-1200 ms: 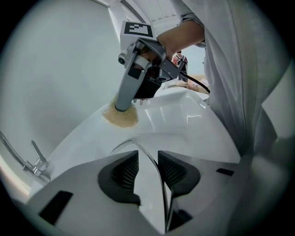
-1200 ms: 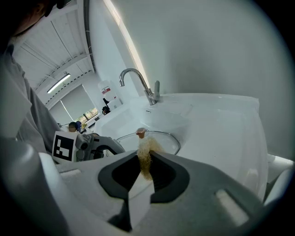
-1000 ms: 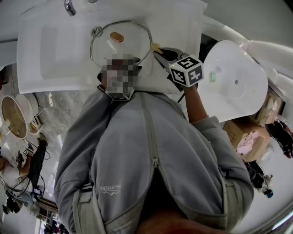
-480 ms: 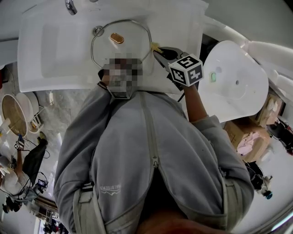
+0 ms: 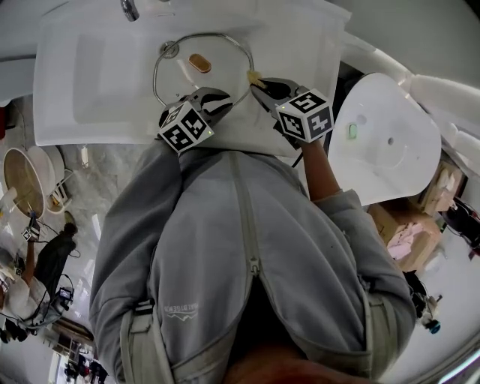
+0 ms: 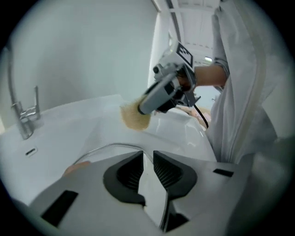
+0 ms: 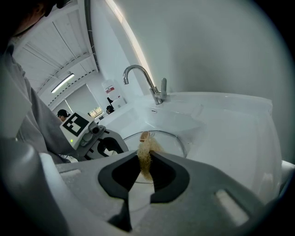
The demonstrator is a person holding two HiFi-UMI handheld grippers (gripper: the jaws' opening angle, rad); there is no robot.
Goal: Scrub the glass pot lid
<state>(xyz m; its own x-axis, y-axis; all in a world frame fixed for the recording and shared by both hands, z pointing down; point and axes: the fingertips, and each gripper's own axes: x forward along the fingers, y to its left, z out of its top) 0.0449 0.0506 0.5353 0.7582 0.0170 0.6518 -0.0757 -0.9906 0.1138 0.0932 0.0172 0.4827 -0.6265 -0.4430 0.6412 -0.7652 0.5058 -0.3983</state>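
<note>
The glass pot lid [image 5: 196,71], steel-rimmed with a brown knob [image 5: 199,62], lies in the white sink [image 5: 90,82]. My right gripper [image 5: 256,82] hovers at the lid's right edge, shut on a yellowish fibre scrubber [image 7: 146,150] that sticks out past its tips. Over the lid's near rim is my left gripper [image 5: 223,97]. Its jaws have just been closing and stand a narrow gap apart [image 6: 147,159]. The lid's rim [image 6: 110,147] runs up to the tips, and nothing shows pinched between the pads.
A chrome tap [image 5: 129,9] stands at the sink's far side. A white basin-shaped piece [image 5: 382,142] sits to the right, with a cardboard box [image 5: 409,225] below it. The person's grey jacket [image 5: 240,262] fills the lower head view.
The left gripper has rolled and come up toward the lid's near rim, out from behind the mosaic patch. The right gripper and scrubber have stayed put.
</note>
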